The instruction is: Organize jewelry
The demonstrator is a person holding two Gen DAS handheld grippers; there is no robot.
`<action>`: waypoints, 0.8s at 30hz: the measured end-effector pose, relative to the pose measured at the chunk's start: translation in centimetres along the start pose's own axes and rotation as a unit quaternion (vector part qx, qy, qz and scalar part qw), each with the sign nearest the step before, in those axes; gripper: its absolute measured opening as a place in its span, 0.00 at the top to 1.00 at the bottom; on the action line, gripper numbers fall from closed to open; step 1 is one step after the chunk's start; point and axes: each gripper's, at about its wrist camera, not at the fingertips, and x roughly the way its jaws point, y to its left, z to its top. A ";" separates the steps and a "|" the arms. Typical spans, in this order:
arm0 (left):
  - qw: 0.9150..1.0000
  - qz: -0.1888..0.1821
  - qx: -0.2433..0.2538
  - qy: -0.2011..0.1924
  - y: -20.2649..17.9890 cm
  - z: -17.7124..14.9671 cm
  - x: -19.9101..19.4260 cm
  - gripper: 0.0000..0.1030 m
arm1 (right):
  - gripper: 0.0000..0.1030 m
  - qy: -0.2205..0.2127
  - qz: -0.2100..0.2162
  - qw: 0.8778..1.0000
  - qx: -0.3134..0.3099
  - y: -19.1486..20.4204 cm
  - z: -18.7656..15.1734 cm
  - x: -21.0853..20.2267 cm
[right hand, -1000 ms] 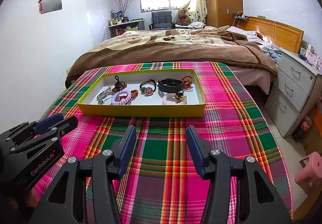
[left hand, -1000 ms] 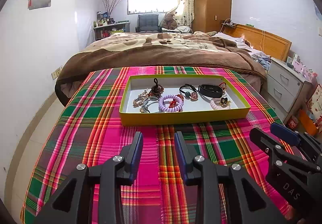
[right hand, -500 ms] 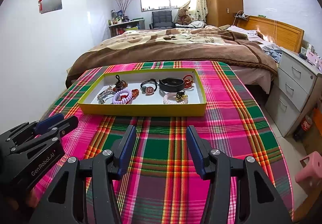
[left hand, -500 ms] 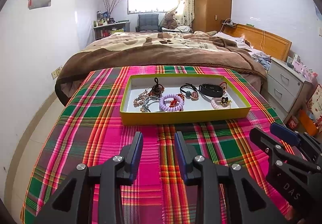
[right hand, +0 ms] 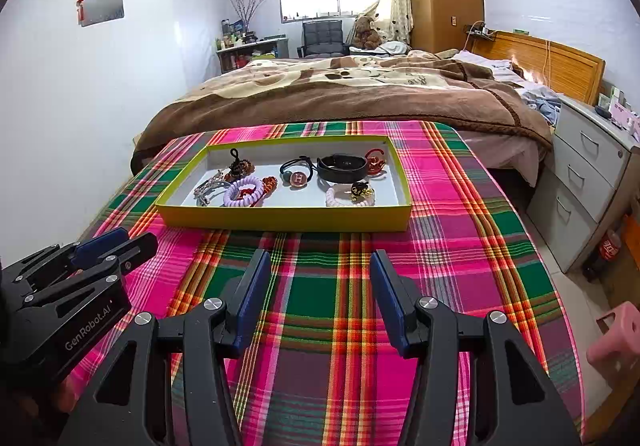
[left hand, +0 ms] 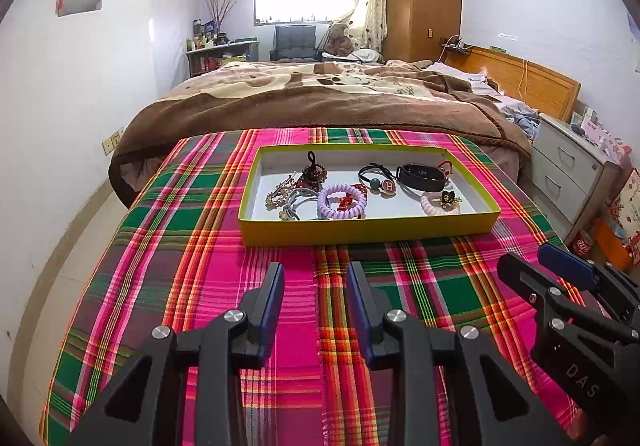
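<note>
Fingers of the left gripper (left hand: 314,298) stand apart with nothing between them, above the plaid worktop (left hand: 192,246) just short of the yellow tray (left hand: 368,232). The right gripper (right hand: 316,290) gapes wider, also empty, short of that tray. Inside the tray lie a purple coil hair tie (left hand: 342,201), a black band (left hand: 422,175) and beaded jewelry (left hand: 314,171). Beyond the tray is a bed (left hand: 320,93).

Bare plaid cloth (left hand: 208,246) lies open up to the yellow tray (left hand: 368,232), whose low wall rings crowded jewelry.
</note>
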 end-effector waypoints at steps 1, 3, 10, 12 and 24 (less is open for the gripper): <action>1.000 -0.001 0.000 0.000 0.0 0.0 0.0 0.69 | 0.49 0.000 0.000 1.000 0.000 0.0 0.0 0.1; 1.000 0.000 -0.001 0.000 0.0 0.0 0.0 0.69 | 0.49 0.000 0.000 1.000 0.001 0.0 0.0 0.1; 1.000 0.000 0.000 0.000 0.0 0.0 0.0 0.69 | 0.49 0.000 0.000 1.000 0.000 0.0 0.0 0.0; 1.000 0.001 0.000 0.001 0.0 0.0 0.1 0.69 | 0.49 0.000 0.000 1.000 0.000 0.0 -0.1 0.1; 1.000 -0.009 -0.001 0.002 -0.2 0.1 0.2 0.69 | 0.49 0.000 0.000 1.000 0.001 0.0 -0.2 0.2</action>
